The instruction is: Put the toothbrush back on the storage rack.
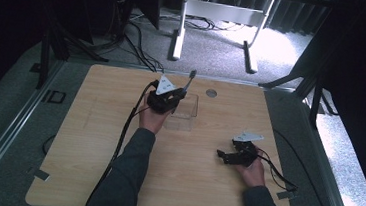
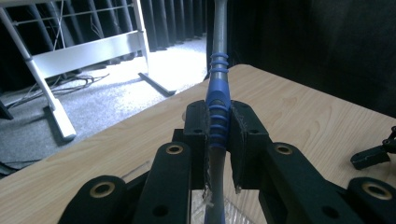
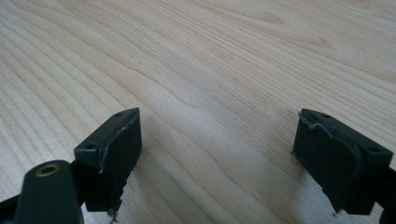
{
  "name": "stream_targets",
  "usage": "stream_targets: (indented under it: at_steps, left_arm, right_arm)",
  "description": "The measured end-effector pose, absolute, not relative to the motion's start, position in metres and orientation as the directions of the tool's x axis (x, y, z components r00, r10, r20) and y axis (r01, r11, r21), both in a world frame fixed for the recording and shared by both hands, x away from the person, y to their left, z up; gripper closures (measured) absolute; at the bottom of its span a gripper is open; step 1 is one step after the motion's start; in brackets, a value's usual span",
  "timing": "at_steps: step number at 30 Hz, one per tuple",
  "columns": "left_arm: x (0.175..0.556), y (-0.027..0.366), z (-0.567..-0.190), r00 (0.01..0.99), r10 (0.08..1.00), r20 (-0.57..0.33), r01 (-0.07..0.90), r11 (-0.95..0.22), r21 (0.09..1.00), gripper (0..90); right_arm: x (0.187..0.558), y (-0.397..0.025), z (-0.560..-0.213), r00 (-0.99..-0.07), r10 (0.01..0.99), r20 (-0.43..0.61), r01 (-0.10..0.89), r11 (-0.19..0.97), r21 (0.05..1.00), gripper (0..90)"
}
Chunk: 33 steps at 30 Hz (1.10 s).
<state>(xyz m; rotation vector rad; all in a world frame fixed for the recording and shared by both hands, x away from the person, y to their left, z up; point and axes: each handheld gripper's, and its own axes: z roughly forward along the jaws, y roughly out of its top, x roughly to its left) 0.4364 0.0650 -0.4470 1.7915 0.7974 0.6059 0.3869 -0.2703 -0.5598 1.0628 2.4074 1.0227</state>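
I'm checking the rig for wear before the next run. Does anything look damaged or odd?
The pads on the right gripper look frayed, with ragged, peeling edges. The left gripper is shut on a blue-handled tool, and its pads look frayed too. Nothing on the table looks spilled.

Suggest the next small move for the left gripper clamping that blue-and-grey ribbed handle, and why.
Probably lower it: the left gripper is shut on the blue-and-grey ribbed handle, held above the clear plastic container, while the right gripper rests open on the light wooden table.
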Motion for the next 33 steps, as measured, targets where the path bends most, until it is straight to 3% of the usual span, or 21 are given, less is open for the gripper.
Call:
stream_targets:
  at_steps: [33]
  left_arm:
    - [0.435, 0.068, -0.469, 0.663, 0.746, 0.065, 0.287, -0.333, 0.898, 78.4]
  right_arm:
    - [0.387, -0.27, -0.56, -0.673, 0.739, -0.002, 0.513, 0.469, 0.719, 15.1]
